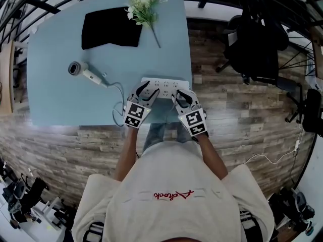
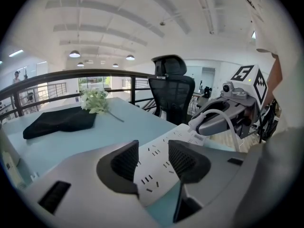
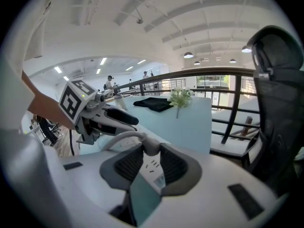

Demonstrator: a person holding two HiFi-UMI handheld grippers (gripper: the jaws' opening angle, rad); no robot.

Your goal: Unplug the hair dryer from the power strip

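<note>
A white power strip (image 1: 164, 84) lies at the near edge of the light blue table (image 1: 60, 100). The hair dryer (image 1: 83, 72) rests to its left, and its white cord (image 1: 118, 92) runs toward the strip. My left gripper (image 2: 153, 164) stands wide over the strip's left end (image 2: 156, 175), with the strip between the jaws and no clear press by the pads. My right gripper (image 3: 151, 158) is shut on the white plug (image 3: 150, 145), which sits in the strip near its right end. Both grippers (image 1: 148, 91) (image 1: 180, 97) are side by side at the strip.
A black cloth (image 1: 111, 29) and a bunch of white flowers (image 1: 144, 6) lie at the table's far side. A black office chair (image 1: 255, 44) stands on the wooden floor to the right. The person stands close against the table's near edge.
</note>
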